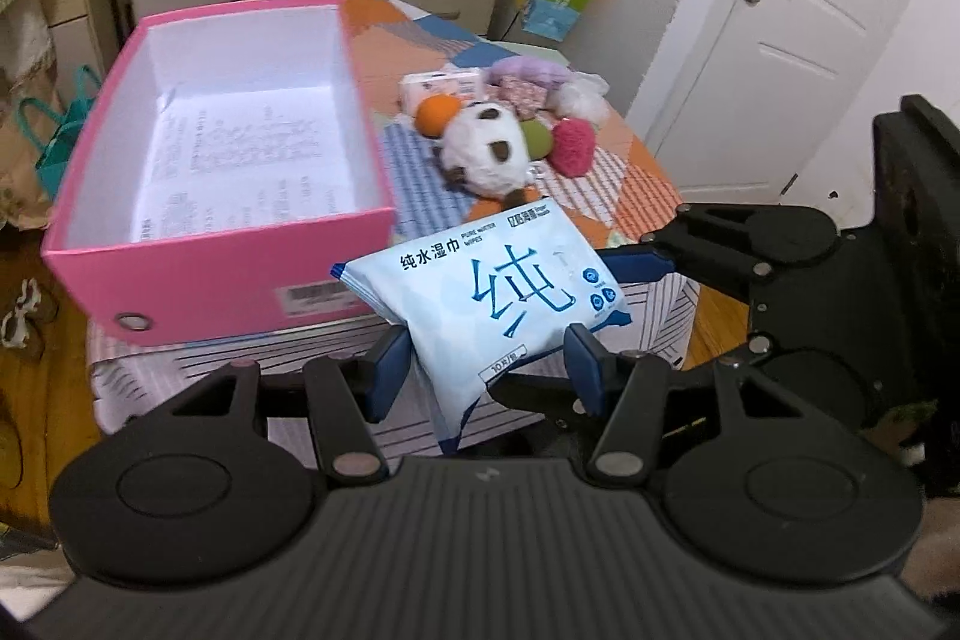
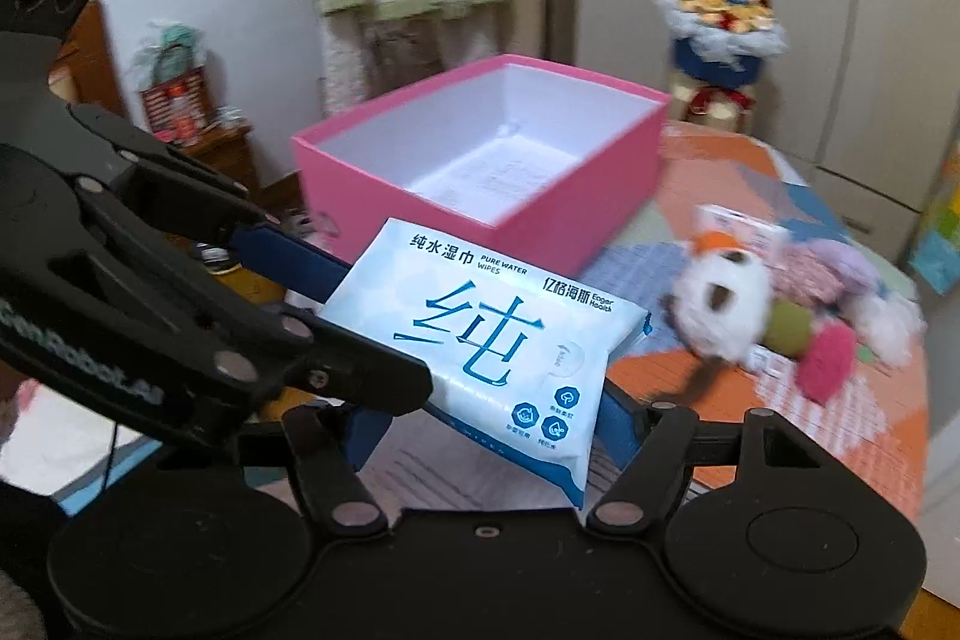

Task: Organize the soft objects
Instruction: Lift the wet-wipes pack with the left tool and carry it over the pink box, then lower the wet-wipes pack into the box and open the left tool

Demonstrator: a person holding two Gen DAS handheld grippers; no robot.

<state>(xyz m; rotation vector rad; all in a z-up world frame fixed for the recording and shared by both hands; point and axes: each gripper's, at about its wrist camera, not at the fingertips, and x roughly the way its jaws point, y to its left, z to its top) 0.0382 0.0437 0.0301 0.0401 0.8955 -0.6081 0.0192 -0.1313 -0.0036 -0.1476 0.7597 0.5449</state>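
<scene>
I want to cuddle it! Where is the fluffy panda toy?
The panda toy lies on the patchwork table, right of the pink box in the left wrist view, among other soft things.

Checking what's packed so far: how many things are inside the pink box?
0. The pink box holds only its white printed lining. The wipes pack is held in front of it, outside; the plush toys lie on the table beside it.
</scene>
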